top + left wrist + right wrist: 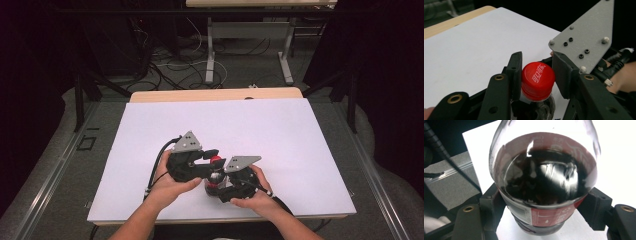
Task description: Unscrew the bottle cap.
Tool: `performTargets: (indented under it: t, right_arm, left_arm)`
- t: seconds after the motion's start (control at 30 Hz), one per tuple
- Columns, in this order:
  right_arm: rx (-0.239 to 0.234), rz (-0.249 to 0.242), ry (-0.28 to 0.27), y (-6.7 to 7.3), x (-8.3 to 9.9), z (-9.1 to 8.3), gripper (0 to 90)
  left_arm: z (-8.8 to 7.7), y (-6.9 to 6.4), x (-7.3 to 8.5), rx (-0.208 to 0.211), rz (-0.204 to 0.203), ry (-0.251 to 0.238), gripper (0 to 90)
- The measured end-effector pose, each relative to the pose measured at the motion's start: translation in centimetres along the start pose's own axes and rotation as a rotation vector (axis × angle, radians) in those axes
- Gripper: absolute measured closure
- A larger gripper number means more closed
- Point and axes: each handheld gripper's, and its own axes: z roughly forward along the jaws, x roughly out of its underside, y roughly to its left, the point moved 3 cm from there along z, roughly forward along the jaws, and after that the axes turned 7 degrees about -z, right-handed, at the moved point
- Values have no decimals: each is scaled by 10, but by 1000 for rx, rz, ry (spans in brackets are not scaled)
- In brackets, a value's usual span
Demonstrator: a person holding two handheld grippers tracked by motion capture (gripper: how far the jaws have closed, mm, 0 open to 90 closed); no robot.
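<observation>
A small cola bottle (pixel 213 181) with a red cap (pixel 216 160) stands near the front middle of the white sheet (pixel 280 135). My left gripper (pixel 214 157) reaches in from the left at cap height. In the left gripper view its jaws sit on both sides of the red cap (pixel 537 81), shut on it. My right gripper (pixel 218 189) holds the bottle lower down from the right. In the right gripper view the bottle (pixel 544 182), with dark drink and a red label, is clamped between the two jaws of the right gripper (pixel 545 195).
The right gripper's grey three-cornered plate (pixel 584 37) rises just behind the cap. The wooden table edge (pixel 215 94) shows beyond the sheet. Cables (pixel 170 65) and table legs stand on the floor farther back. Metal rails (pixel 55 170) run along both sides.
</observation>
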Motion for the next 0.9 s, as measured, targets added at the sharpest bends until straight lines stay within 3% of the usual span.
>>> performTargets:
  t: [0.1,0.2,0.33,0.47,0.6,0.7,0.77,0.9]
  right_arm:
    - [45,11,-8,-2,1,1,291]
    - [81,4,10,-3,2,0,291]
    - [81,14,0,-5,3,1,291]
    - [74,7,4,-4,2,-1,291]
    - [62,7,-10,-6,2,-1,291]
    - [13,-8,-13,-2,0,-3,291]
    - [9,-19,-23,-1,-1,-3,291]
    - [-35,-33,-24,4,-2,-3,291]
  left_arm:
    - [3,-6,0,-90,-47,-24,616]
    - [6,-11,0,-149,-73,-30,616]
    - [9,-15,-1,-172,-75,-32,613]
    - [6,-13,-3,-129,-99,-41,548]
    - [-5,-7,-8,-63,-90,-46,471]
    - [-14,-1,-9,23,-63,-18,454]
    - [-18,3,-7,76,-32,-11,454]
    - [-21,9,-4,146,16,18,459]
